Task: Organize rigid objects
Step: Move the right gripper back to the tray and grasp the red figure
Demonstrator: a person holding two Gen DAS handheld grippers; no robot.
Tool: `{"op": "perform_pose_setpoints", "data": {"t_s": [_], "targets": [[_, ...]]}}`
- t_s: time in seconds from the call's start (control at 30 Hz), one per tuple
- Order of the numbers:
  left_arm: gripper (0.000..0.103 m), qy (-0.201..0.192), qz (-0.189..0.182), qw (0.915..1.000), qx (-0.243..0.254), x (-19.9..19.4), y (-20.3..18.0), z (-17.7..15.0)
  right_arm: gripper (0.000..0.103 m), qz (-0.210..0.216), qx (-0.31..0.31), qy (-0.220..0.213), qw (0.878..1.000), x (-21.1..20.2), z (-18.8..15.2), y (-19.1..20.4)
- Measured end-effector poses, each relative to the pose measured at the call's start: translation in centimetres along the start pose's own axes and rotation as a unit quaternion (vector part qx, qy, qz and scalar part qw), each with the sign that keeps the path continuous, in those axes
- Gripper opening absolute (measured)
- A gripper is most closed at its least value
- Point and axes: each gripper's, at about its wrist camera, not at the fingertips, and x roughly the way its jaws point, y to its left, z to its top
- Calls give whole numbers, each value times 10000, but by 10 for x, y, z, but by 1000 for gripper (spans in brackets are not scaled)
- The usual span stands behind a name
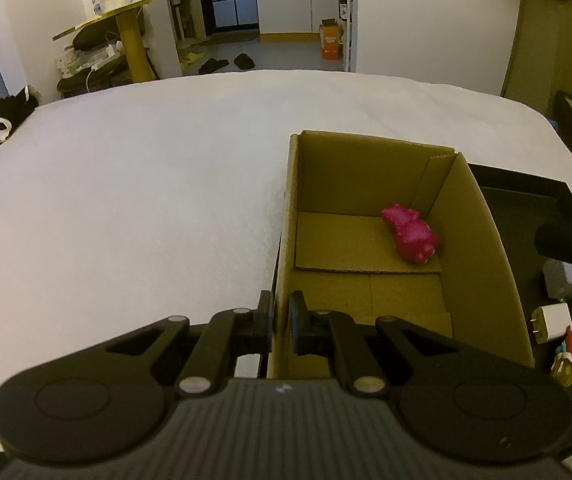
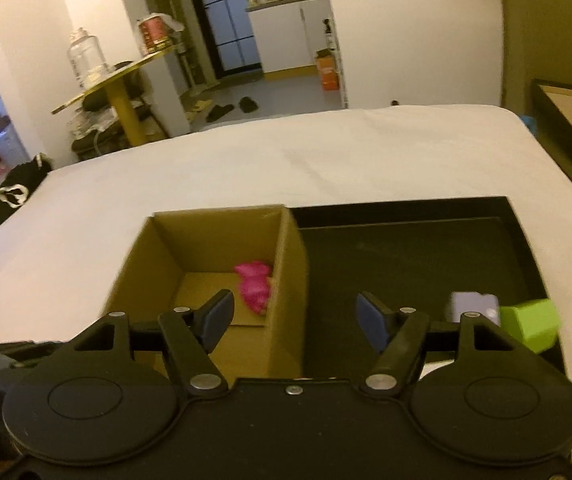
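An open cardboard box (image 1: 477, 240) stands on a white surface, with a pink toy (image 1: 411, 236) lying in its far right corner. My left gripper (image 1: 281, 316) is shut on the box's near left wall, which sits between the pads. A black tray (image 1: 525, 216) adjoins the box on the right and holds a white charger (image 1: 551, 322), a lavender block (image 1: 563, 284) and small figurines. In the right wrist view my right gripper (image 2: 293, 314) stands open and empty above the box (image 2: 289, 280) wall beside the tray (image 2: 405, 264). The pink toy (image 2: 254, 284), lavender block (image 2: 473, 308) and a green block (image 2: 531, 322) lie ahead of it.
The white surface (image 1: 146, 200) stretches wide to the left and beyond the box. A black bag (image 1: 0, 128) lies at its far left edge. A dark framed tray (image 2: 561, 120) stands off the right edge. A yellow round table (image 1: 126, 12) stands behind.
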Motion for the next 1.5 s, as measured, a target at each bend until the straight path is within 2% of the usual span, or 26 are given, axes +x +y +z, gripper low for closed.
{"op": "perform_pose_setpoints", "data": {"t_s": [0.4,0.7,0.77,0.87,0.93,1.0,1.17,1.37,1.5], "targets": [[8,-37,393,9983,435,-2,-16,2,71,-387,453,23,9982,-9,-23,-49],[13,2,485,9972,569,-7,-23,3,74,-394,766,-73,9963,-15,-39,-81],[19,54,487,9969,623,-9,-26,4,74,-451,916,-67,9948,-14,-45,-87],[41,6,514,9957,767,-12,-32,4,77,-471,1109,-79,9927,-14,-53,-94],[62,-23,606,9948,824,-13,-35,3,78,-613,1180,-32,9911,-13,-60,-96],[70,-49,697,9938,861,-14,-39,3,78,-718,1282,27,9891,-11,-66,-100],[82,-86,808,9927,896,-11,-46,3,78,-768,1475,90,9860,-3,-70,-110],[86,-96,973,9918,829,-7,-50,7,78,-571,1499,342,9865,12,-74,-112],[86,-85,1101,9905,818,-5,-52,9,78,-659,1427,554,9860,25,-77,-111]]}}
